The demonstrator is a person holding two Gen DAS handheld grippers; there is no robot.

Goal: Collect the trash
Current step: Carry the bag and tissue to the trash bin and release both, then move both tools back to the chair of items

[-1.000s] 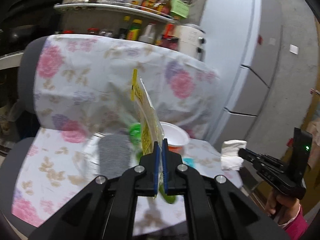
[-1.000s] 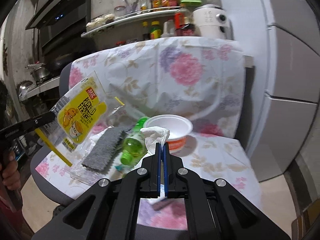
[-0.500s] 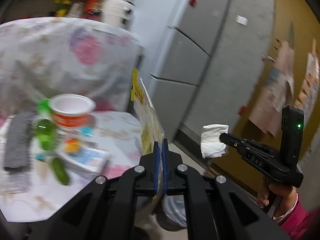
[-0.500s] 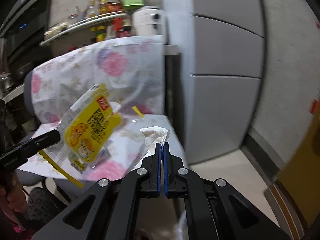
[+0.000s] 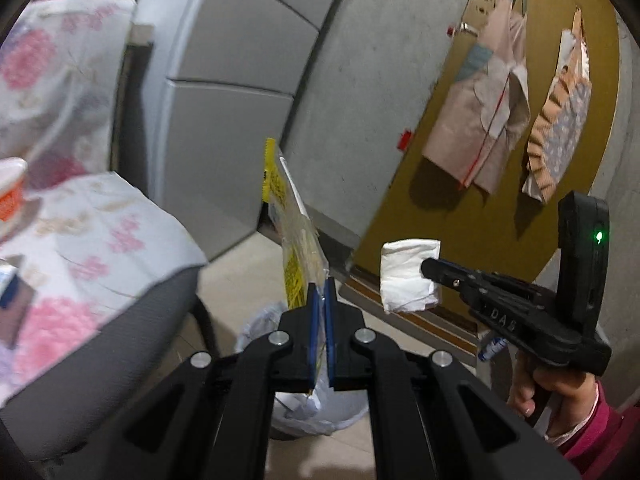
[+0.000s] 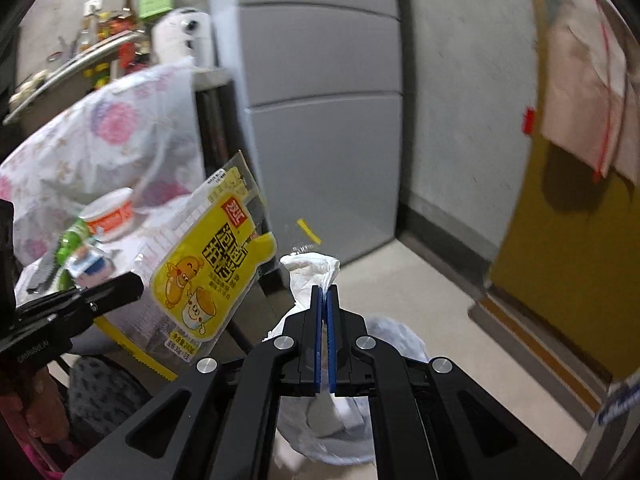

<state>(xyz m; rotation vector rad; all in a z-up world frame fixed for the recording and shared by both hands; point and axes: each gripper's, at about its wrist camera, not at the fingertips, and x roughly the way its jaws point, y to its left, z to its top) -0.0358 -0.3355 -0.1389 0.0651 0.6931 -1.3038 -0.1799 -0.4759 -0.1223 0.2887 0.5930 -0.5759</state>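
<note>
Tiled kitchen floor, lined bin [image 6: 396, 344] nearest. Above it: left gripper [image 5: 319, 286] clenched on yellow wrapper [image 5: 294, 240], right gripper [image 6: 324, 292] clenched on tissue [image 6: 310, 276]. Beyond the bin, fridge [image 6: 320, 80]. Risk: light wrapper drifting past the rim if released early.

The left gripper [image 5: 320, 292] sits to the left of the right gripper [image 5: 430, 268], both above the white-lined round waste bin [image 6: 384, 336] standing on the tiled floor [image 6: 440, 320]. The yellow printed plastic snack wrapper [image 6: 212, 264] stands up from between the left jaws; the crumpled white paper tissue [image 6: 312, 276] rises from between the right jaws, to the wrapper's right. Left of both grippers stands the chair draped in floral cloth [image 5: 80, 240], with a round white paper bowl [image 6: 108, 216] and a green plastic bottle [image 6: 70, 240] on its seat. Beyond the grippers rises the tall grey refrigerator [image 6: 320, 100]; right of it stands the ochre wooden door [image 5: 460, 160], with paper bags [image 5: 480, 120] hanging on it.
</note>
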